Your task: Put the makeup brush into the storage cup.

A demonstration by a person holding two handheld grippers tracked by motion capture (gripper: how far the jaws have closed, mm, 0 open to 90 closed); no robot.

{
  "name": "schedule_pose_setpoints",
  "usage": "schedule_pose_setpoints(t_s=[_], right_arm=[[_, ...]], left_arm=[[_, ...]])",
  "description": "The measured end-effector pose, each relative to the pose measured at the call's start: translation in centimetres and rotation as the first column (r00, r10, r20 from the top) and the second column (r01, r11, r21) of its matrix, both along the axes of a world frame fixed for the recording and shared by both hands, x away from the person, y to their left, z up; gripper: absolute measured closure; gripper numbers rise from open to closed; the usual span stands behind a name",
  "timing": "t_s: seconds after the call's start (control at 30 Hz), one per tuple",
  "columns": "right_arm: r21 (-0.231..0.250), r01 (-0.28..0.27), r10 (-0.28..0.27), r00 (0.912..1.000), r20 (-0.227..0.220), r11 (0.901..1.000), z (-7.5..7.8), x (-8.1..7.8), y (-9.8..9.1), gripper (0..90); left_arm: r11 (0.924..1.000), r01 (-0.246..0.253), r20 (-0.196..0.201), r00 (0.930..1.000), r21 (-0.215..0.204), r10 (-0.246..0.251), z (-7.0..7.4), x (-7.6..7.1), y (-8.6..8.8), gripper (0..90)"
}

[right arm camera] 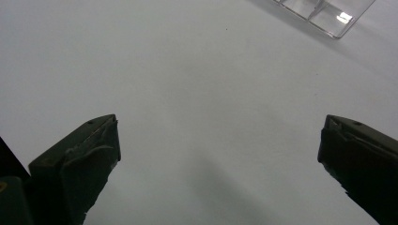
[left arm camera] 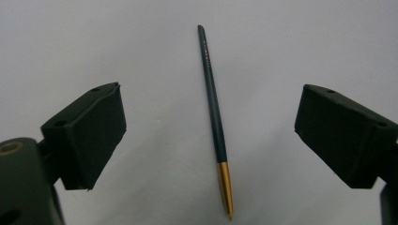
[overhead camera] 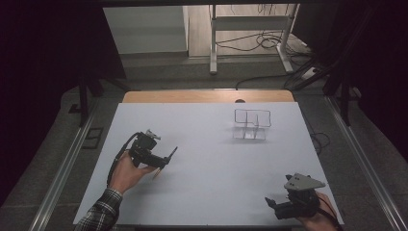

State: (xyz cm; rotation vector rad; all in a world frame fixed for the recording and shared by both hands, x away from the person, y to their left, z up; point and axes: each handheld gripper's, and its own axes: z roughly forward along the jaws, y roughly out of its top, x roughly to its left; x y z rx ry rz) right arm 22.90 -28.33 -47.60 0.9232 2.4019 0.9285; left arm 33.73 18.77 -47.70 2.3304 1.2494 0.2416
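A slim dark green pen [left arm camera: 213, 98] with a gold tip lies flat on the white table sheet [overhead camera: 207, 159]. In the left gripper view it lies between the jaws, lengthwise, with its gold end nearest the camera. My left gripper [left arm camera: 211, 93] is open, and both pads stand well clear of the pen. From the high view, the left gripper [overhead camera: 168, 158] is at the left of the sheet, held by a hand in a plaid sleeve. My right gripper [overhead camera: 269, 202] rests near the front right corner. The right gripper [right arm camera: 220, 122] is open over bare sheet.
A clear plastic organiser [overhead camera: 251, 126] with compartments stands at the back right of the sheet; a corner of the organiser [right arm camera: 324, 14] appears in the right gripper view. A wooden table edge [overhead camera: 207, 96] borders the far side. Beyond it are a metal stand and cables on the floor.
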Motion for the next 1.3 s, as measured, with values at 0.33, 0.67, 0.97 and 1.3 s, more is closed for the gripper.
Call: schedule_pose_setpoints(t_s=[0.33, 0.67, 0.97, 1.3], right_arm=[[0.007, 0.004, -0.004, 1.0000, 0.002, 1.0000, 0.0, 0.0, 0.0, 0.0], [0.022, 0.006, -0.006, 1.0000, -0.008, 0.9997, 0.0, 0.1, -0.1, 0.0], [0.019, 0.002, -0.001, 0.9999, -0.013, 0.9998, 0.0, 0.1, -0.1, 0.0], [0.014, -0.008, 0.009, 0.9998, -0.018, 0.9999, -0.1, 0.1, 0.0, 0.6]], left_arm=[[0.9999, 0.015, -0.039, 0.9991, -0.003, -0.015, -0.5, 0.8, -0.6, 26.2], [0.9999, 0.012, -0.071, 0.9974, -0.003, -0.012, -1.8, 0.8, -0.7, 48.6], [0.9999, 0.017, -0.090, 0.9958, -0.004, -0.017, -2.6, 0.8, -0.7, 63.7], [0.9994, 0.031, -0.116, 0.9929, 0.015, -0.029, -3.3, 0.9, -0.9, 71.6]])
